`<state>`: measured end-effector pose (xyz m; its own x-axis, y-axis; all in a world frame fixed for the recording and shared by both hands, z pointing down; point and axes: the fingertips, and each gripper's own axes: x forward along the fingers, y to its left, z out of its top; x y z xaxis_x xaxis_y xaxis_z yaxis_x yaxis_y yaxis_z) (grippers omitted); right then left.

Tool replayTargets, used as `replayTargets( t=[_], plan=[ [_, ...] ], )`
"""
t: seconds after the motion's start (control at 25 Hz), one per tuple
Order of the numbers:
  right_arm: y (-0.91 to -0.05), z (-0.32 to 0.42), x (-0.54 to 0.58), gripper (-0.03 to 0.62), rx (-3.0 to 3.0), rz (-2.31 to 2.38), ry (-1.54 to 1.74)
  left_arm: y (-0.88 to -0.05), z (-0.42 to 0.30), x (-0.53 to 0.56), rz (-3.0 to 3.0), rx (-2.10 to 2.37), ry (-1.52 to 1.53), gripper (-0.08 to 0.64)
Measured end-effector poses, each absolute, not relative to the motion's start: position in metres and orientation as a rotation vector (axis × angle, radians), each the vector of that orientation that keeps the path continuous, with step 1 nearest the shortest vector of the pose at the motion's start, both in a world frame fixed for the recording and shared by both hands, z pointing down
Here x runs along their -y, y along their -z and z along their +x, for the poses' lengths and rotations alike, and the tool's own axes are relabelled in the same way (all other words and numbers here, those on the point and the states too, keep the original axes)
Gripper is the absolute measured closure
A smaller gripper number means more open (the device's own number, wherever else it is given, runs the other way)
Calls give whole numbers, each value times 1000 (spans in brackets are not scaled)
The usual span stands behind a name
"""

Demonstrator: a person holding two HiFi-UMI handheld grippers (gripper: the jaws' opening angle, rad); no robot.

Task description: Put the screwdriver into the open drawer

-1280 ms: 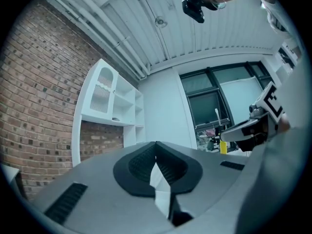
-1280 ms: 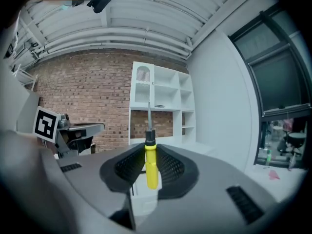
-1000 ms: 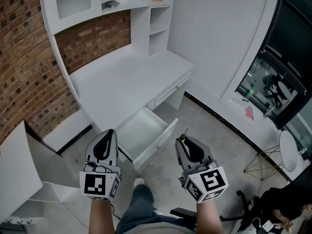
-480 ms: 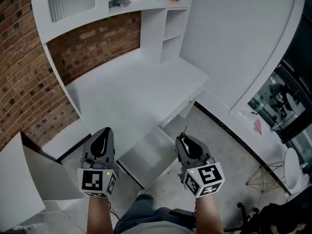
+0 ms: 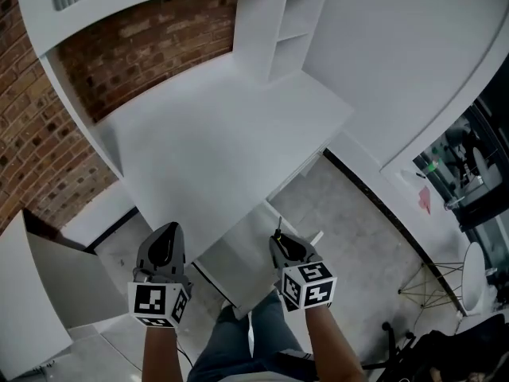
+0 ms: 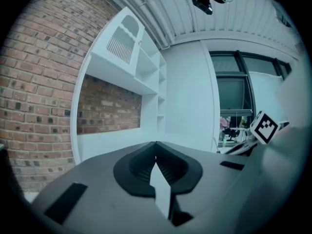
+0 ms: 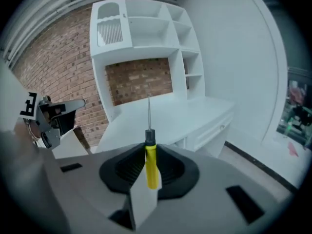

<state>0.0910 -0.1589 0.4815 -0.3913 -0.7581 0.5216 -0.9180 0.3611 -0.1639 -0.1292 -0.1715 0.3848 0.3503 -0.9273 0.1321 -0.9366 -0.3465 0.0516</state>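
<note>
My right gripper is shut on the screwdriver. Its yellow handle sits between the pads and its thin metal shaft points forward toward the white desk. In the head view the screwdriver's shaft pokes out over the near corner of the open drawer, which lies between my two grippers and below the desk edge. My left gripper hovers left of the drawer. Its jaws meet with nothing between them.
A white desk top with a shelf unit stands against a brick wall. A white panel leans at the left. A wire stand is on the tiled floor at the right. The person's legs are below.
Both grippers have sunk and come closer to the desk. The right one, with the screwdriver, has shifted left over the drawer's corner. The desk now fills more of the head view.
</note>
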Motion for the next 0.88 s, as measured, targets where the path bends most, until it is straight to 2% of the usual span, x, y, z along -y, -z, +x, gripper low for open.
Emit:
replayTargets(
  t=[0.28,0.88],
  plan=[
    [-596,84,172,512,2053,1356,-945,-426,-133,175,2395,1738,-203,546],
    [-742,82,195,512,1506,1231,-1424,-460,-138,181,2300,1822,-386,546]
  ],
)
